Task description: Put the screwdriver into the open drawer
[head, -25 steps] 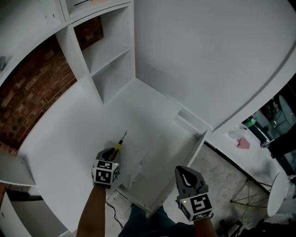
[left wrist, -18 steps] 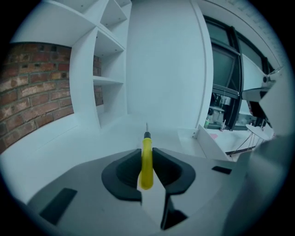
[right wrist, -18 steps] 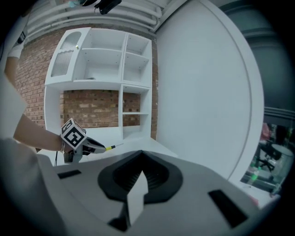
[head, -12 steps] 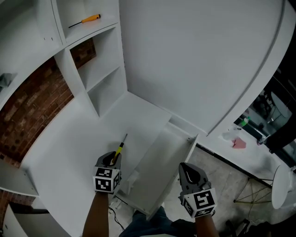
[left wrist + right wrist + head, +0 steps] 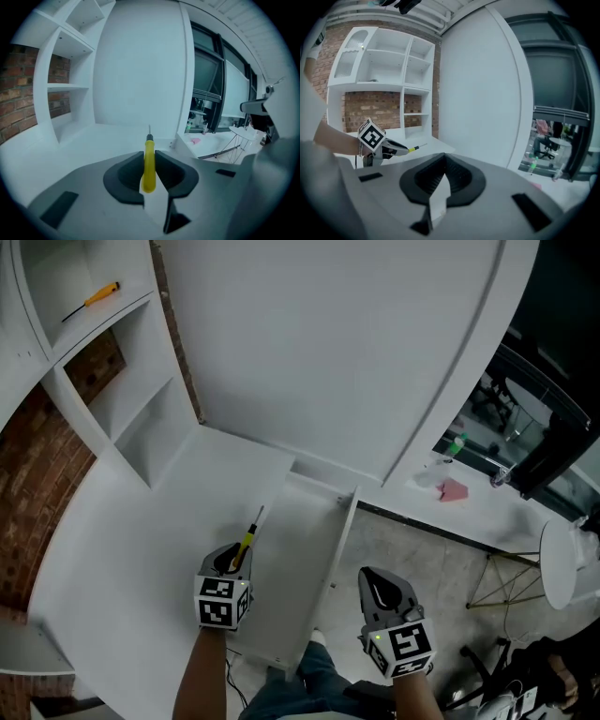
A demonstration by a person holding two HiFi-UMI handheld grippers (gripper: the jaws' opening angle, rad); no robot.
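- The left claw (image 5: 234, 560) is pinching the yellow-handled screwdriver (image 5: 247, 540) by the handle, with the shaft and tip pointing forward past the jaws.
- Over the last second this claw has carried the tool off the white worktop (image 5: 141, 540) and sideways towards the open drawer (image 5: 343, 521). It has lifted slightly on the way.
- The screwdriver is now in the air at the drawer's near side, and its tip reaches about to the line where worktop and drawer meet. It is not yet inside.
- The right claw (image 5: 379, 590) is pressed together with nothing in it. It has drifted a little and hangs beyond the drawer's far side, over the floor.
- The head view has swung, so an orange-handled screwdriver (image 5: 92, 299) now shows on an upper shelf, untouched.
- I judge the pickup done and the carry mostly complete. What remains is a short move over the drawer, a lowering and a release.
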